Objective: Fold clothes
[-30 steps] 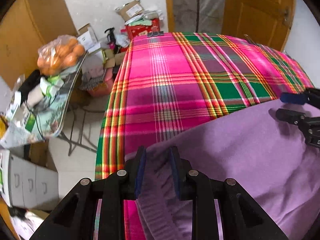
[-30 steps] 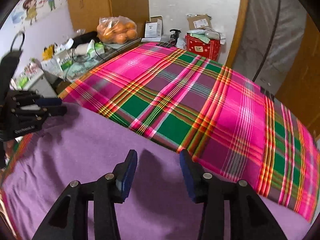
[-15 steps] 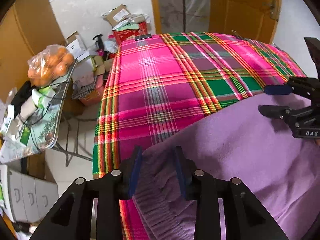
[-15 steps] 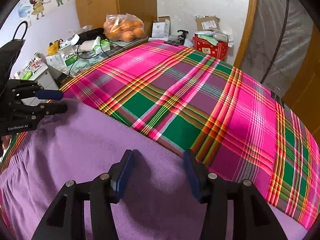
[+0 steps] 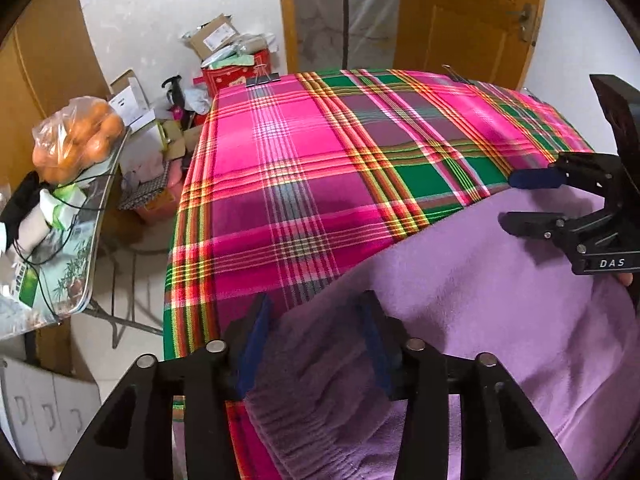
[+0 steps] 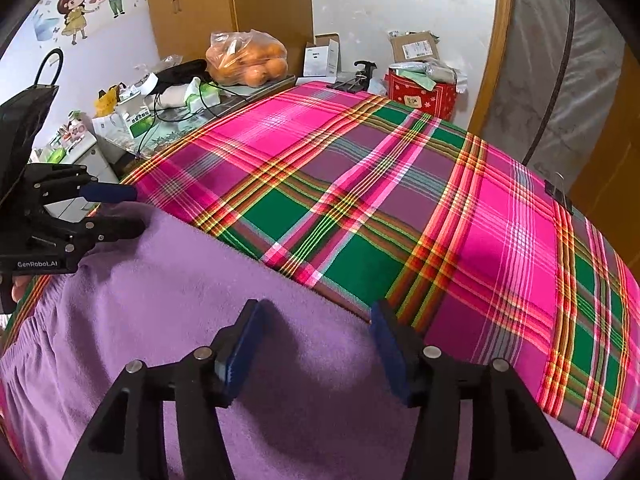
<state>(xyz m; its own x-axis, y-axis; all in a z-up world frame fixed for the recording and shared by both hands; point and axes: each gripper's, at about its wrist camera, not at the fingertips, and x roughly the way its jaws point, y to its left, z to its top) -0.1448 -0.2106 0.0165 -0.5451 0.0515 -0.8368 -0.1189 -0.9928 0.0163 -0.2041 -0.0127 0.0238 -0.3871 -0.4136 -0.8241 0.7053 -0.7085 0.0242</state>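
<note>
Left wrist view: your biggest thing is the surface under its plaid cloth (image 5: 320, 160), pink, green and purple, filling the middle of the frame and running to the upper right. Across the lower right lies the purple garment (image 5: 500, 300), spread flat on the cloth, its gathered ribbed band bunched at the bottom centre. Your left gripper (image 5: 316, 344) sits at that band with its fingers wide apart, the ribbed fabric lying between the blue pads; I cannot tell whether either pad touches it. Your right gripper (image 5: 516, 200) enters from the right edge, fingers apart, just over the garment's upper edge.

In the right wrist view the garment (image 6: 180, 320) covers the lower left, the plaid cloth (image 6: 400, 200) the rest. Your right gripper (image 6: 316, 344) hangs above the purple fabric with fingers wide and nothing between them. The left gripper (image 6: 120, 212) shows at the left edge.

Smaller things: a cluttered side table (image 5: 60, 264) at the left, and on it a bag of oranges (image 5: 76, 136).
</note>
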